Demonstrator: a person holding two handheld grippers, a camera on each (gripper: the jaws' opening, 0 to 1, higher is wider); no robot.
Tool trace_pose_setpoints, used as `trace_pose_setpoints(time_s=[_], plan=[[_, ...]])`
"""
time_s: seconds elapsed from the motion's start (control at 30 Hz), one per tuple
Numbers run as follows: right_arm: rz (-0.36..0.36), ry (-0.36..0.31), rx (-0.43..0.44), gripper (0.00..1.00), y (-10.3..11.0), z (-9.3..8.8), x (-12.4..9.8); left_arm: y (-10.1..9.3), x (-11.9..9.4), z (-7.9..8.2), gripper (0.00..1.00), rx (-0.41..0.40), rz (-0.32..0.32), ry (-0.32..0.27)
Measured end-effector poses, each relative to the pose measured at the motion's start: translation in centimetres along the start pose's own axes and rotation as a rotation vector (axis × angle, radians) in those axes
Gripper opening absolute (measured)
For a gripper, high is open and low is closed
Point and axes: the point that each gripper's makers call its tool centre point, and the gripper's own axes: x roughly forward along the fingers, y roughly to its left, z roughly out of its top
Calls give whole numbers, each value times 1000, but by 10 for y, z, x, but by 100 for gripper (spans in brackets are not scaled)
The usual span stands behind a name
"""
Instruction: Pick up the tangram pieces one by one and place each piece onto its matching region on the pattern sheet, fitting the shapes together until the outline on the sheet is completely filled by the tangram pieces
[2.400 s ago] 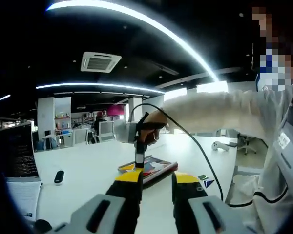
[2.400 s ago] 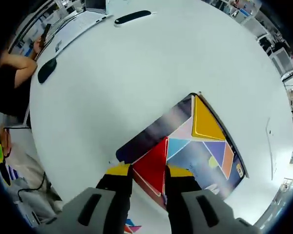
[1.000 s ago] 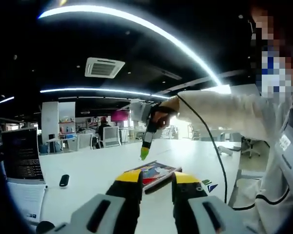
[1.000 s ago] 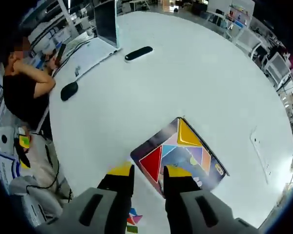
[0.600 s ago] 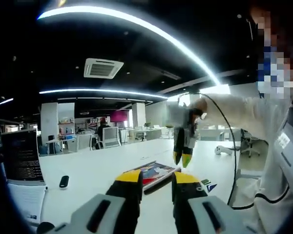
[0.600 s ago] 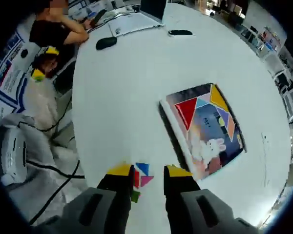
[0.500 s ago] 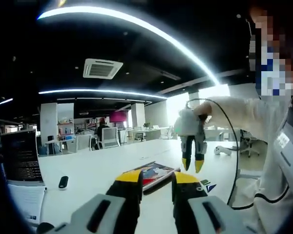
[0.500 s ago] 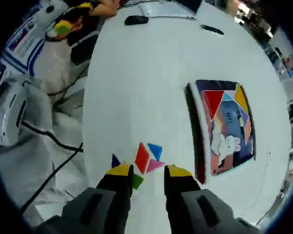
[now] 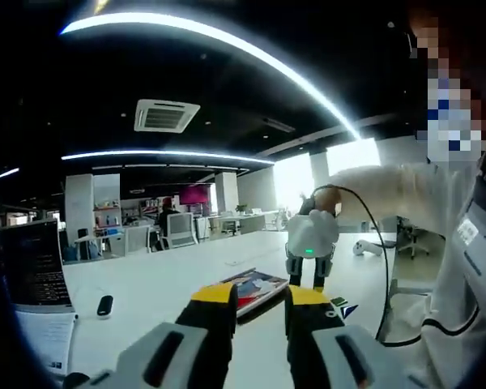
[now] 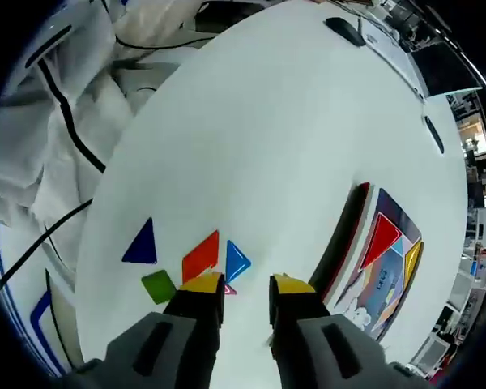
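loose pieces: dark-blue triangle [image 10: 141, 243], green square [image 10: 159, 286], red parallelogram [image 10: 201, 256], light-blue triangle [image 10: 236, 261], pink piece [image 10: 228, 288] — lower left of right gripper view, on white table [image 10: 251, 121]
sheet: pattern sheet [image 10: 378, 267] at right edge; red triangle [image 10: 382, 237] and yellow triangle [image 10: 411, 261] on it
step: going for next piece
right gripper [image 10: 241, 286]: parted, empty, over the pink piece
left gripper [image 9: 259, 297]: parted, empty, idle
next: drop, clamp one piece — likely pink

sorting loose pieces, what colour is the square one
Green square piece, clearest in the right gripper view.
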Motion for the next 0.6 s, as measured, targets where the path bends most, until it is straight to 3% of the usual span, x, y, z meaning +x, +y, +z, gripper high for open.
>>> trace_pose_setpoints(time_s=[0.2,0.6], plan=[[18,22,2,20,-1,-2,7,4,0,-1,26,-7,9,1],[50,4,56,18,11,1,16,0,1,-1,25,-4,2,0]])
